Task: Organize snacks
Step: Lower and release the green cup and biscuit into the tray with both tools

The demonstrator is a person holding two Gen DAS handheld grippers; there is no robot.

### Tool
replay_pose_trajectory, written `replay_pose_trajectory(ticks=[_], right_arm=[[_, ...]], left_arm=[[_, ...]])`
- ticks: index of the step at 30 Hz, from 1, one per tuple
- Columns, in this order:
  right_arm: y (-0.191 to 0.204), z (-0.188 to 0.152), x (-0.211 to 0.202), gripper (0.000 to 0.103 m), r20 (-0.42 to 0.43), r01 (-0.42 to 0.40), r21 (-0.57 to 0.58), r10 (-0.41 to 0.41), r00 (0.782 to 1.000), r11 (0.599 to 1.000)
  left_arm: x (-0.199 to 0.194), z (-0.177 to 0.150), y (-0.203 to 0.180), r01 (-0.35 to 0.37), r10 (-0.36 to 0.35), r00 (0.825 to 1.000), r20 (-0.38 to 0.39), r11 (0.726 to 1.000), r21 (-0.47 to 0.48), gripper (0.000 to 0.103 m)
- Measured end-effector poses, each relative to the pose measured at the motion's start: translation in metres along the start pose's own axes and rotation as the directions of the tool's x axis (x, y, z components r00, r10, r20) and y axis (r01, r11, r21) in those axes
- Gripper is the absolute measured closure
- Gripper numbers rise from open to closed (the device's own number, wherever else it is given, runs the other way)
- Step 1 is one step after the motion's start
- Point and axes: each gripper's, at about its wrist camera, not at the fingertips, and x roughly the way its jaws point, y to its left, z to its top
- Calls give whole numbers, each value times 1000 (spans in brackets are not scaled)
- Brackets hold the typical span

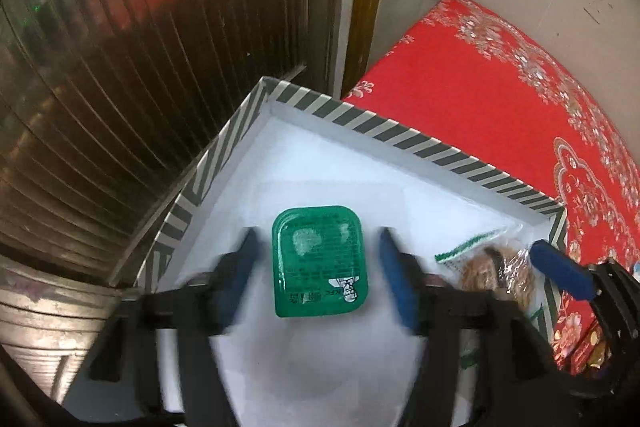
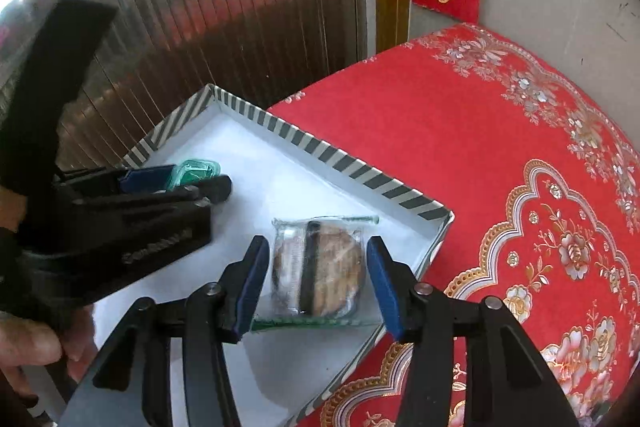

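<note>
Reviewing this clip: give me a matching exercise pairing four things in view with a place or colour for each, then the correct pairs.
Things:
1. sauce tub
2. wrapped cookie
3. striped box
4. tablecloth

Descriptions:
A. red with floral pattern, under the box
B. green lid, lying between the left gripper fingers, untouched
C. white inside, holds both snacks
D. clear wrapper, lying between the right gripper fingers, untouched

Pairs: 1-B, 2-D, 3-C, 4-A
</note>
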Motion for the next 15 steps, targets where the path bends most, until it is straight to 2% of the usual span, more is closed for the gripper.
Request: replay_pose_trajectory(ticks=[2,7,9,11,15], right_arm=[[0,1,-6,38,22,3,8,-3,1000,1000],[-3,-3,-25,38,47,-10,39,8,999,999],[-4,-10,-44,38,72,-10,39,7,997,999],[-7,-20,-60,30,89,3,48,-7,996,999],[-15,-44,-91,29,126,8,69,-16,992,998]], left_arm=[[-3,0,4,9,-8,1000,12,1000,-21,29],[-26,-5,7,15,-13,998,54,1000,-26,22],[-43,-11,4,7,-6,996,88,1000,-8,21],[-56,-18,-3,3,-5,993,116,1000,21,17],[-80,-37,-21,9,-22,986,166,997,83,15]])
